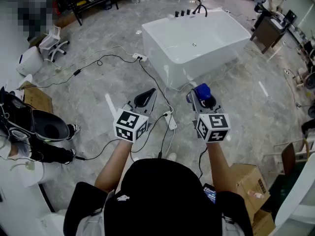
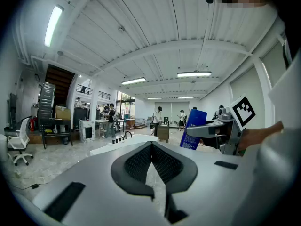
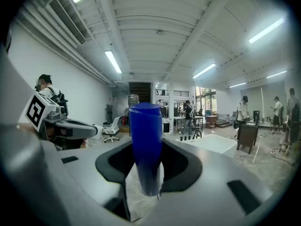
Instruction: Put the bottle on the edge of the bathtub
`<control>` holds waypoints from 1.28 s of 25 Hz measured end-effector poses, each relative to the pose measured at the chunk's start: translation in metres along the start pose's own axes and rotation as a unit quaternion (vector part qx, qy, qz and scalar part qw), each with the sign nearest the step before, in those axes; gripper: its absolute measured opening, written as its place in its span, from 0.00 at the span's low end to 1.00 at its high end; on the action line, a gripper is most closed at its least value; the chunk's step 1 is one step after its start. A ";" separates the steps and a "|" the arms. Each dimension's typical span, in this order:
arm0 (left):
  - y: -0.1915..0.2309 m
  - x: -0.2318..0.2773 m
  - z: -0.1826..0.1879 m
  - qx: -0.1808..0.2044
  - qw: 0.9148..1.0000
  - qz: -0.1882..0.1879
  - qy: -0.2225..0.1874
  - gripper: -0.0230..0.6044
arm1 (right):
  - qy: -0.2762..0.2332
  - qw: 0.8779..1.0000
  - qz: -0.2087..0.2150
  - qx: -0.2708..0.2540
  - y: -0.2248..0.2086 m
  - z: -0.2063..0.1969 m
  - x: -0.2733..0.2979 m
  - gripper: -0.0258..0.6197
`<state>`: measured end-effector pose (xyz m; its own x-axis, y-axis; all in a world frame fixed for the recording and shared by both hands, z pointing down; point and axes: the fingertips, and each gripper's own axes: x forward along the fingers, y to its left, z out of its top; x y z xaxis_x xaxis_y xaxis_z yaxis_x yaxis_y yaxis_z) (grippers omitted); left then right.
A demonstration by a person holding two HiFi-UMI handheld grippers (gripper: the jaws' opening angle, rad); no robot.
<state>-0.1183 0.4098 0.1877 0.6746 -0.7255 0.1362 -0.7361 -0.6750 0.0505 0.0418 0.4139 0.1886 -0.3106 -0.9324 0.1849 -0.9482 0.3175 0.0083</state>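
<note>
A white freestanding bathtub point(image 1: 197, 43) stands on the grey floor ahead of me, with a black faucet point(image 1: 199, 8) at its far rim. My right gripper point(image 1: 201, 98) is shut on a blue bottle point(image 1: 203, 91), held upright well short of the tub. In the right gripper view the bottle point(image 3: 146, 145) fills the gap between the jaws, and the tub point(image 3: 214, 142) lies ahead to the right. My left gripper point(image 1: 145, 97) hovers beside it, shut and empty. In the left gripper view its jaws point(image 2: 151, 146) meet at the tip, with the bottle point(image 2: 193, 128) off to the right.
Black cables and power strips point(image 1: 139, 57) trail across the floor between me and the tub, one strip point(image 1: 172, 122) just below the grippers. Cardboard boxes point(image 1: 248, 181) sit at my right, a white office chair point(image 1: 51, 42) far left, a dark desk point(image 1: 268, 31) far right. People stand in the distance.
</note>
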 end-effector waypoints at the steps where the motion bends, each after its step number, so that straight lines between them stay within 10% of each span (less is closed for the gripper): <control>1: -0.002 0.000 -0.001 -0.001 1.000 0.000 0.001 0.06 | 0.001 1.000 0.000 0.001 -0.001 -0.001 -0.002 0.29; 32: -0.032 0.052 -0.008 -0.013 0.999 0.041 0.009 0.06 | 0.001 0.998 0.056 0.028 -0.057 -0.014 0.011 0.29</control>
<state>-0.0598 0.3944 0.2011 0.6112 -0.7755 0.1583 -0.7901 -0.6096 0.0642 0.0937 0.3881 0.2041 -0.4153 -0.8911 0.1830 -0.9096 0.4101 -0.0671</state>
